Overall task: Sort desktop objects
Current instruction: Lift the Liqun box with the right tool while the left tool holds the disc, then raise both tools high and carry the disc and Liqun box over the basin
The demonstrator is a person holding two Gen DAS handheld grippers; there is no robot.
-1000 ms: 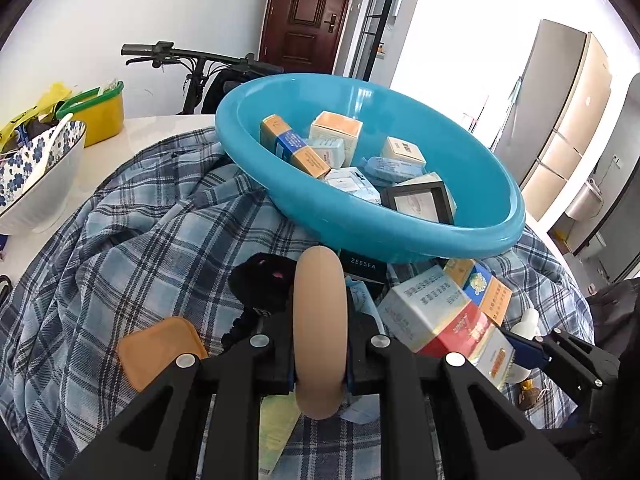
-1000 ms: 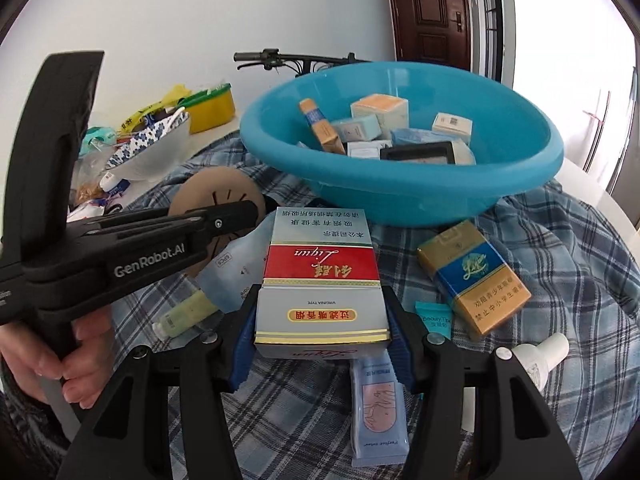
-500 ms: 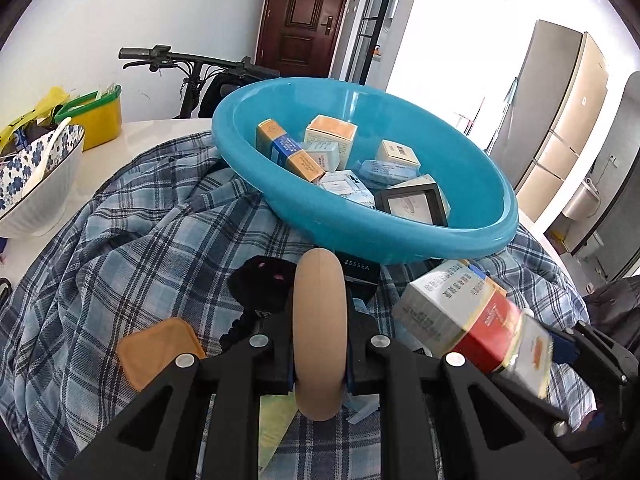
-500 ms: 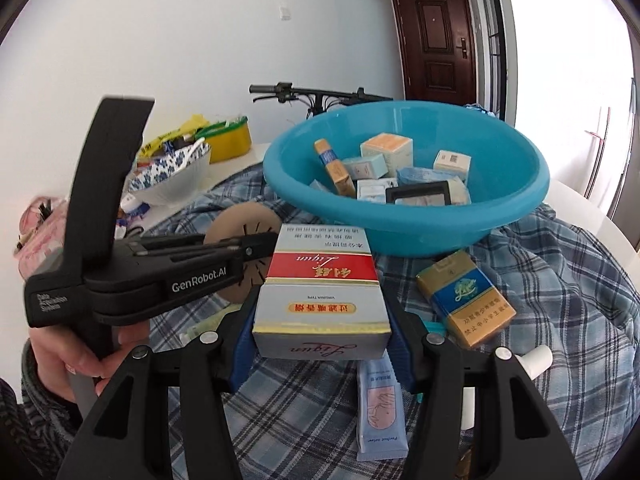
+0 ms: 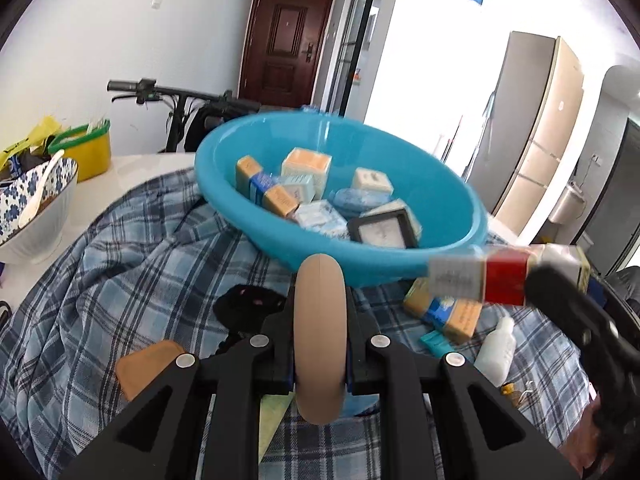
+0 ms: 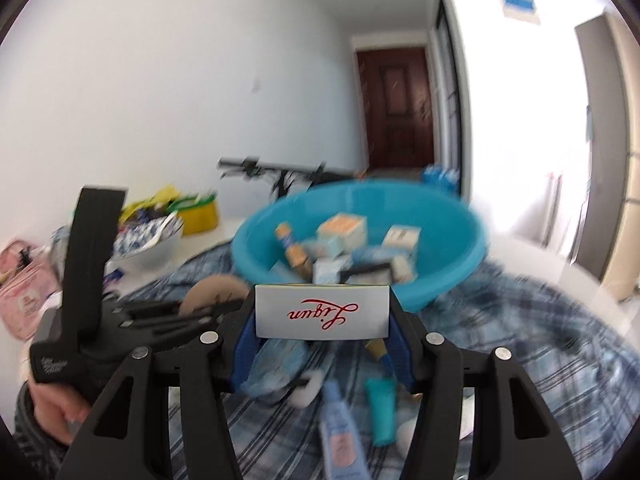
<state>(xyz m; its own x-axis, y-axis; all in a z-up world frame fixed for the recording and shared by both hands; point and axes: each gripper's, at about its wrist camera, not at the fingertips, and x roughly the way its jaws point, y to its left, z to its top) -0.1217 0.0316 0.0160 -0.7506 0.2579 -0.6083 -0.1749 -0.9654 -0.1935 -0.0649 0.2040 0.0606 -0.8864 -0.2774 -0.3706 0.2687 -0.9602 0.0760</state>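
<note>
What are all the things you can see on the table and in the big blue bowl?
basin: one, turquoise, on the cloth, holding several small boxes
checked cloth: one, blue, over the table
red-and-white carton: one, held above the cloth
wooden disc: one, tan, held on edge
gold-and-blue pack: one, on the cloth
white bottle: one, lying on the cloth
patterned bowl: one, blue-white, left
yellow tub: one, behind it
left gripper: jaws clamp the disc
right gripper: jaws clamp the carton

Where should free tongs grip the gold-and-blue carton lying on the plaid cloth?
Across the two long edges of the gold-and-blue carton, from above. It lies flat on the plaid cloth, broad face up, so only the narrow sides offer parallel faces. The white bottle crowds its near end.
</note>
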